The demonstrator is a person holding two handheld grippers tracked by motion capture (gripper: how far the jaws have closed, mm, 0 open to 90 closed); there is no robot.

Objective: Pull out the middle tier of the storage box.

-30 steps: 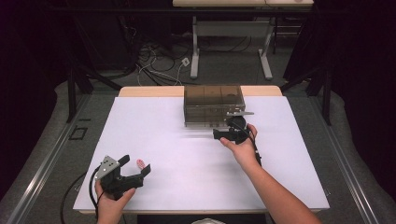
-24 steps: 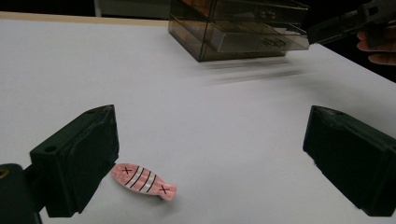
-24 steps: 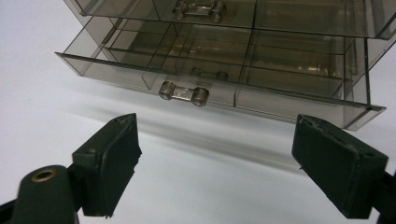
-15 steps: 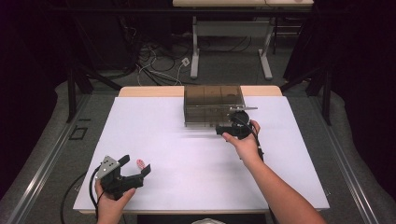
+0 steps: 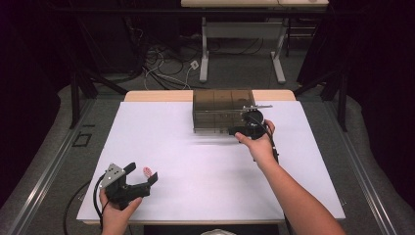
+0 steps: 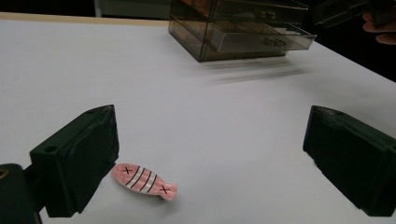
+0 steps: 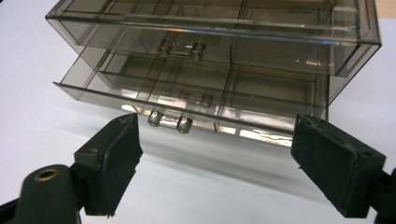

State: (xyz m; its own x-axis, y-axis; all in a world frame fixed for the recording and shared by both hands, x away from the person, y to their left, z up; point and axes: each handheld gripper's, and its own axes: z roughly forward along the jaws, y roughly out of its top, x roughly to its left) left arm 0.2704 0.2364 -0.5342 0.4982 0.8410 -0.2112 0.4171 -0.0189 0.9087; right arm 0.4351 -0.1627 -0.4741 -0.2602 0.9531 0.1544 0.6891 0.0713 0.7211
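Nearest, at the table's front left: left tool, held in a hand, jaws spread wide, gripping nothing. Between those jaws, close by the left one in the left gripper view, flat on the white table: small pink fish-shaped piece with white stripes and black crosses. Farther on, right of centre: right tool, jaws likewise spread and empty, held just in front of a smoky transparent plastic drawer box. In the right gripper view, lower drawer pulled partway out, its clear handle between the jaws and nearer the left one; upper drawer shut. Dividers visible inside; contents too hard to tell. Beyond the table: grey floor, tangled cables, white legs of another table, dark curtains around.
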